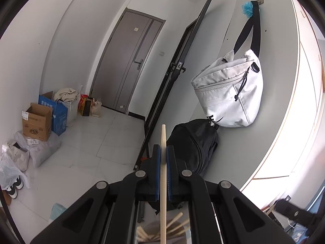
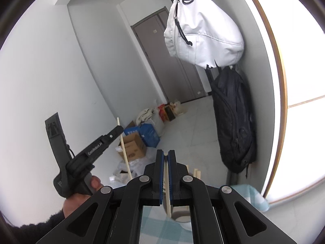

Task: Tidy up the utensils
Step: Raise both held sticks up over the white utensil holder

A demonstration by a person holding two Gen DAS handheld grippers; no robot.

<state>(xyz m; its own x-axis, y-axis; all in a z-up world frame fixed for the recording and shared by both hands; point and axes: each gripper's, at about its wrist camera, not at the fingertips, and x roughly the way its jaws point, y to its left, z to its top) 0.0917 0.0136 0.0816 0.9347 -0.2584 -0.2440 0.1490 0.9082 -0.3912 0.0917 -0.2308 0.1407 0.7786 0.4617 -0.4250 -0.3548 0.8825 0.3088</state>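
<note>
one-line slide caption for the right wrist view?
Right gripper shut on a pale chopstick, left gripper holding another, white bag hanging behind.

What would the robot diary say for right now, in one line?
left gripper: shut on chopstick | right gripper: shut on second chopstick | more chopsticks below

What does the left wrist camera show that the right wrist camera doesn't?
Only the left wrist view shows the blue pom-pom by the wall hook, the pair of shoes on the floor, and a bundle of chopsticks below its gripper.

Only the right wrist view shows the person's hand holding the left gripper from the side, plus a checked cloth.

Both show the white bag hanging above the black backpack, the grey door, the cardboard boxes, and a gripper shut on one pale chopstick.
</note>
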